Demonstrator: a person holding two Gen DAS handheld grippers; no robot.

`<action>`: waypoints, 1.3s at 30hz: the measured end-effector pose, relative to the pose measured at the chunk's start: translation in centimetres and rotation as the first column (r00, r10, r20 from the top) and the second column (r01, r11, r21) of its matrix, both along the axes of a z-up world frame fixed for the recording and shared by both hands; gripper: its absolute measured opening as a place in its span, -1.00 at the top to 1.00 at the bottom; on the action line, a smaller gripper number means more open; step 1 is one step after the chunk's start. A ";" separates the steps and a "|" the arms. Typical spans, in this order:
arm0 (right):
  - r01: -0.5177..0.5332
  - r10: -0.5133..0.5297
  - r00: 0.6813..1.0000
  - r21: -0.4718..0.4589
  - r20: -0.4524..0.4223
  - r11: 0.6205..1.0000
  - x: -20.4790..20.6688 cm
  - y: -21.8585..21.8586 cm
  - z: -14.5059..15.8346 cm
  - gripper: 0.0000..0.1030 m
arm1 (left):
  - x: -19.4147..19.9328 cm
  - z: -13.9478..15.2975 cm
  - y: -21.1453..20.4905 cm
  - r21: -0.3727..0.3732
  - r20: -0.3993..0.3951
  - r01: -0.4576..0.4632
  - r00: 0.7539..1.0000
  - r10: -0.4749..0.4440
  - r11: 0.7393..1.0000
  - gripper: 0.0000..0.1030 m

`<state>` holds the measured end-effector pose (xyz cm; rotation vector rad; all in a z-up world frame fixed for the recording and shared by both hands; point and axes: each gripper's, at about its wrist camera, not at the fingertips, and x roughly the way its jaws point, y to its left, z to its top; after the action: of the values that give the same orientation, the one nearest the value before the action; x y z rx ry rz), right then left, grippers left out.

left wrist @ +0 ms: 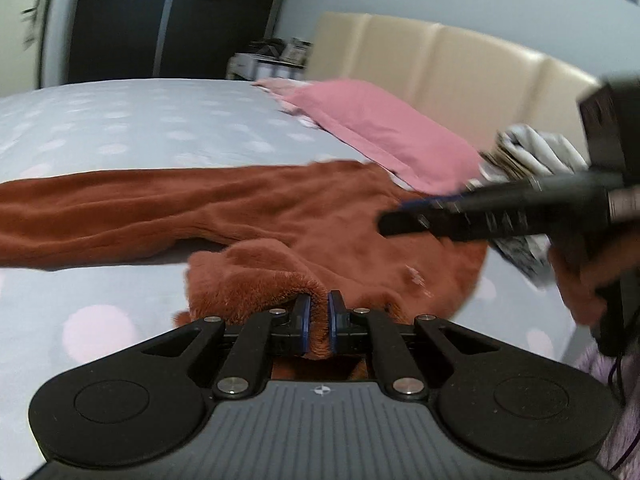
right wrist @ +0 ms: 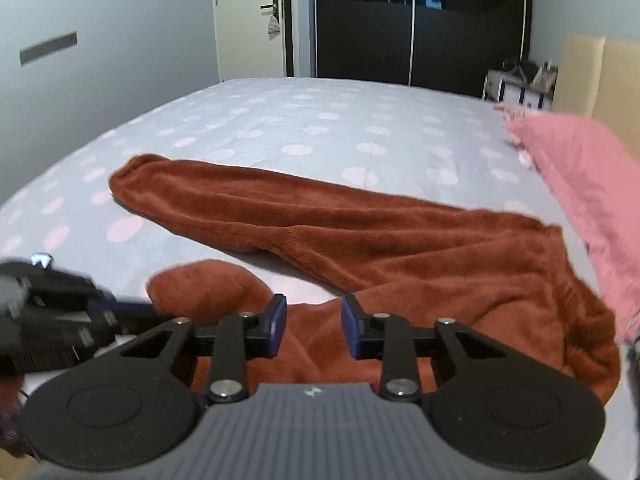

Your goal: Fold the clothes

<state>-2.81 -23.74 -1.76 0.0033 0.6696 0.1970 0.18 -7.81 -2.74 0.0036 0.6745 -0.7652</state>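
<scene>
A rust-brown fleece garment (left wrist: 280, 216), seemingly trousers, lies on the bed with one long leg (right wrist: 320, 212) stretched out flat. The other leg is bunched into a rounded lump (right wrist: 204, 284) near me. My left gripper (left wrist: 318, 320) is shut on a fold of this bunched fabric, which is pinched between its blue pads. In the right wrist view it shows as a blurred black shape (right wrist: 120, 312) at the left. My right gripper (right wrist: 314, 320) is open and hangs over the garment's wide end, with nothing pressed between its pads. From the left wrist view it reaches in, blurred (left wrist: 400, 220).
The bed (right wrist: 320, 128) has a grey sheet with pale pink dots. A pink pillow (left wrist: 380, 124) lies against a beige padded headboard (left wrist: 460, 64). A person's hand (left wrist: 580, 280) holds the right tool, with a grey-and-white patterned cloth (left wrist: 532, 152) behind it. A dark wardrobe (right wrist: 420, 20) stands beyond.
</scene>
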 end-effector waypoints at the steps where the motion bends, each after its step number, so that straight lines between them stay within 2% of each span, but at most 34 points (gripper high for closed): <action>1: -0.001 0.001 1.000 0.024 -0.004 1.000 -0.2 -0.2 0.1 0.33 | -0.3 -0.2 -0.4 0.003 -0.002 0.013 1.000 -0.013 1.000 0.87; 6: -0.047 0.049 0.999 0.056 -0.024 0.997 -0.9 0.1 -0.1 0.29 | -1.7 -0.6 -2.7 0.036 0.038 0.100 0.994 -0.102 0.994 0.87; 7: -0.057 0.059 0.998 0.062 -0.030 0.996 -1.0 0.3 -0.2 0.21 | -2.1 -0.6 -3.1 0.046 0.051 0.123 0.991 -0.125 0.991 0.87; 12: -0.075 0.081 0.995 0.099 -0.055 0.992 -1.2 0.4 -0.6 0.12 | -4.0 -1.0 -5.2 0.077 0.086 0.243 0.965 -0.249 0.967 0.87; 16: -0.086 0.097 0.992 0.135 -0.079 0.987 -1.4 0.1 -0.9 0.07 | -4.9 -1.6 -6.3 0.109 0.089 0.292 0.949 -0.302 0.950 0.87; 18: -0.096 0.108 0.991 0.151 -0.074 0.984 -1.8 0.0 -0.7 -0.02 | -5.2 -1.8 -6.6 0.118 0.087 0.312 0.942 -0.323 0.943 0.87; 21: -0.117 0.127 0.990 0.148 -0.063 0.982 -2.2 0.2 -0.5 -0.04 | -5.7 -2.1 -6.9 0.134 0.092 0.335 0.933 -0.348 0.933 0.87; 24: -0.106 0.118 0.989 0.119 -0.091 0.987 -2.0 0.3 -0.9 0.01 | -6.0 -2.2 -6.7 0.151 0.088 0.344 0.929 -0.359 0.927 0.86; 27: -0.089 0.109 0.984 0.143 -0.140 0.986 -1.7 -0.2 -1.7 0.22 | -6.1 -2.1 -5.9 0.156 0.066 0.340 0.933 -0.353 0.927 0.80; 30: -0.061 0.099 0.976 0.193 -0.195 0.979 -1.2 -0.9 -2.7 0.26 | -6.0 -2.0 -4.7 0.135 0.025 0.333 0.940 -0.339 0.933 0.56; 35: -0.028 0.082 0.965 0.212 -0.249 0.977 -1.0 -1.4 -3.7 0.27 | -4.9 -1.6 -2.9 0.100 -0.039 0.291 0.957 -0.288 0.951 0.51; 36: -0.029 0.083 0.964 0.209 -0.253 0.978 -1.0 -1.3 -3.8 0.27 | -4.7 -1.5 -2.6 0.099 -0.045 0.275 0.961 -0.272 0.956 0.46; 39: -0.024 0.074 0.962 0.188 -0.264 0.982 -1.0 -1.1 -3.9 0.27 | -4.1 -1.0 -1.3 0.083 -0.055 0.206 0.978 -0.202 0.975 0.15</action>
<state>-3.78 -24.80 -5.68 0.1939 0.9225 0.3091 -3.88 -9.11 -3.77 0.1385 0.7600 -0.9348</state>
